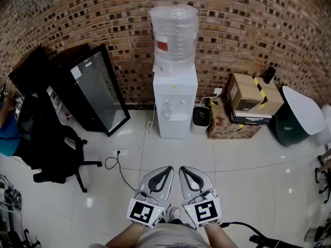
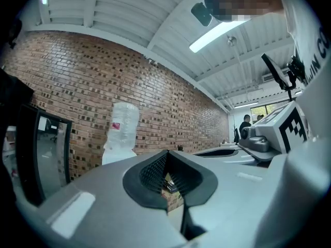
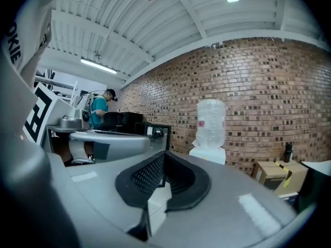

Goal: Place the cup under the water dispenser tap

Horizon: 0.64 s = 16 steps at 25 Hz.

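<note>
The white water dispenser (image 1: 175, 105) stands against the brick wall with a clear bottle (image 1: 174, 37) on top and its taps (image 1: 167, 112) on the front. No cup shows in any view. Both grippers are held side by side low over the white floor, some way short of the dispenser and pointing at it. My left gripper (image 1: 164, 170) is shut with nothing between its pads. My right gripper (image 1: 185, 170) is shut too and holds nothing. The left gripper view shows the dispenser (image 2: 123, 133) past the closed left gripper (image 2: 167, 159). In the right gripper view the dispenser (image 3: 211, 128) stands beyond the right gripper (image 3: 164, 159).
A black glass-door cabinet (image 1: 98, 89) leans left of the dispenser, with a black office chair (image 1: 51, 149) in front of it. A small white bin (image 1: 201, 119), cardboard boxes (image 1: 248, 99) and a dark bin with a white lid (image 1: 297, 118) stand to the right. A cable (image 1: 116, 167) lies on the floor.
</note>
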Tool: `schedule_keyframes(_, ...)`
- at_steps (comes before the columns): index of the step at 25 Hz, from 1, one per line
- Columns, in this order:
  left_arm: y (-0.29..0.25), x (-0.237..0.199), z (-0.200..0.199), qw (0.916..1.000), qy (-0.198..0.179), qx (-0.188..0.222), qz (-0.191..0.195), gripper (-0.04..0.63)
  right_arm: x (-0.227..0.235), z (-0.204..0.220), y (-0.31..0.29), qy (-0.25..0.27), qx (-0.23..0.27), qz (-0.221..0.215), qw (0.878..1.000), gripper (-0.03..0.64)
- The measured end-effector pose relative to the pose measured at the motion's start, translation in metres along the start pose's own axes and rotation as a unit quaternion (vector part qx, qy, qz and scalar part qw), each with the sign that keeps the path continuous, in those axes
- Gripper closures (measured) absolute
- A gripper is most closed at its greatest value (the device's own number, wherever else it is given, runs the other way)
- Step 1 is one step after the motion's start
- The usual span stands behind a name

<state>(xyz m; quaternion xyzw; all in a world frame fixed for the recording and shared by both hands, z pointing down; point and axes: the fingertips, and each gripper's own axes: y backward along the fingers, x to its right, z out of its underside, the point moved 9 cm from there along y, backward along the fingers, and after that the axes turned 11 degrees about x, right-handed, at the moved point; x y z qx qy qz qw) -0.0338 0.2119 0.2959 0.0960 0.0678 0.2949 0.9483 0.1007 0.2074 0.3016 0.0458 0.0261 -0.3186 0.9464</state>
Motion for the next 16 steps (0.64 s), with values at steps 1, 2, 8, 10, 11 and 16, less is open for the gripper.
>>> schedule_keyframes(1, 0.001, -0.002, 0.0, 1.0, 0.001, -0.001, 0.002, 0.603, -0.002, 0.001, -0.002, 0.0, -0.001, 0.001, 1.0, 0.612)
schedule_keyframes(2, 0.001, -0.005, 0.001, 1.0, 0.002, -0.001, 0.004, 0.603, -0.003, 0.001, -0.005, 0.001, -0.001, 0.002, 1.0, 0.612)
schedule_keyframes(8, 0.001, -0.019, -0.003, 0.9999, 0.005, 0.001, 0.012, 0.603, -0.009, 0.001, -0.016, 0.006, 0.0, 0.011, 1.0, 0.612)
schedule_keyframes(10, 0.0, -0.022, -0.003, 0.9999, 0.006, 0.001, 0.014, 0.603, -0.009, 0.0, -0.019, 0.004, -0.001, 0.015, 1.0, 0.612)
schedule_keyframes(11, -0.001, -0.023, -0.003, 0.9999, 0.006, 0.002, 0.016, 0.603, -0.009, -0.001, -0.02, 0.006, -0.001, 0.016, 1.0, 0.612)
schedule_keyframes(16, -0.004, -0.029, -0.003, 0.9998, 0.006, 0.006, 0.016, 0.603, -0.007, 0.0, -0.025, 0.008, -0.001, 0.018, 1.0, 0.612)
